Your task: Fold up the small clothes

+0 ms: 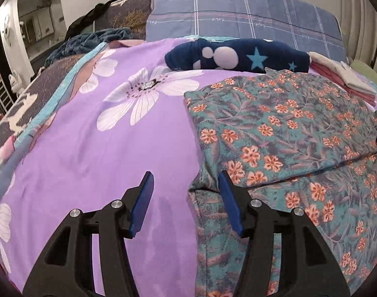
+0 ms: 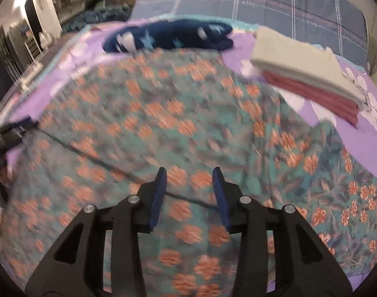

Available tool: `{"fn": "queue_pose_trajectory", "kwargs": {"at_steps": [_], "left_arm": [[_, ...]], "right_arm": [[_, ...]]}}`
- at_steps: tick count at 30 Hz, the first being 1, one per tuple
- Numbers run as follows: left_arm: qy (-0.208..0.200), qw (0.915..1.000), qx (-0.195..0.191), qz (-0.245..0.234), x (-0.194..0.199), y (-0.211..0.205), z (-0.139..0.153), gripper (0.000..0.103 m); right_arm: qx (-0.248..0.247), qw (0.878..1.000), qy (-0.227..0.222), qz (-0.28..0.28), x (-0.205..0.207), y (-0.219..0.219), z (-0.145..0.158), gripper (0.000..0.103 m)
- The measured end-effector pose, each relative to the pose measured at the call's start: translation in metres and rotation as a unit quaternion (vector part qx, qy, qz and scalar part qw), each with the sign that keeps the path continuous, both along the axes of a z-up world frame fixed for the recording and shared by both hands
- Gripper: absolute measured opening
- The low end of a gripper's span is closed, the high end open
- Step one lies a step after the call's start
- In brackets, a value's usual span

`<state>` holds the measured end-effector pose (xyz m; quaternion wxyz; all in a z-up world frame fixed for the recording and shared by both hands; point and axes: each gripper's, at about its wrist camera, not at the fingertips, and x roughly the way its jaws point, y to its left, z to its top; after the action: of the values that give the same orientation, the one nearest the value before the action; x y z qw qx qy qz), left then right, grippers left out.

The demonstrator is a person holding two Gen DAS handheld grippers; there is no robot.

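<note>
Left gripper point(image 1: 186, 180) with jaws apart and empty over the purple bedsheet point(image 1: 89, 153), its right finger at the left edge of the teal floral garment point(image 1: 287, 133), right gripper point(image 2: 189, 178) spread open above that folded garment's blurred middle, touching nothing

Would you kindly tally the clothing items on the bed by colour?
Teal floral garment: 1
Navy star-print piece: 1
Red folded item: 1
Pale folded item: 1
Total: 4
</note>
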<state>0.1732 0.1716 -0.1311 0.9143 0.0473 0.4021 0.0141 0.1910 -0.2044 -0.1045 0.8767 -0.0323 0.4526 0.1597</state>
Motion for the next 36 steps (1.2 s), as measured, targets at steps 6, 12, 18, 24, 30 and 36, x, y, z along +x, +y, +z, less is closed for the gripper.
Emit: {"fn": "queue_pose_trajectory", "kwargs": {"at_steps": [6, 12, 18, 24, 30, 36], "left_arm": [[0.009, 0.9999, 0.002, 0.005, -0.005, -0.005, -0.006, 0.055], [-0.010, 0.9993, -0.036, 0.003, -0.018, -0.012, 0.011, 0.022], [-0.054, 0.9926, -0.080, -0.074, -0.016, -0.056, 0.049, 0.017], [-0.019, 0.9895, -0.061, -0.129, 0.016, -0.112, 0.024, 0.017], [0.024, 0.9898, -0.075, -0.119, 0.028, -0.113, -0.010, 0.030], [0.024, 0.9911, -0.052, -0.120, 0.024, -0.118, -0.014, 0.032]], "right_arm": [[-0.007, 1.000, -0.021, 0.007, -0.015, 0.009, 0.013, 0.051], [0.091, 0.988, -0.005, -0.122, -0.056, -0.079, 0.003, 0.051], [0.150, 0.917, -0.061, -0.365, -0.127, -0.220, 0.014, 0.063], [0.133, 0.832, -0.109, -0.527, -0.184, -0.313, 0.015, 0.066], [0.200, 0.790, -0.111, -0.569, -0.189, -0.361, -0.008, 0.071], [0.215, 0.768, -0.129, -0.589, -0.171, -0.387, -0.009, 0.032]]}}
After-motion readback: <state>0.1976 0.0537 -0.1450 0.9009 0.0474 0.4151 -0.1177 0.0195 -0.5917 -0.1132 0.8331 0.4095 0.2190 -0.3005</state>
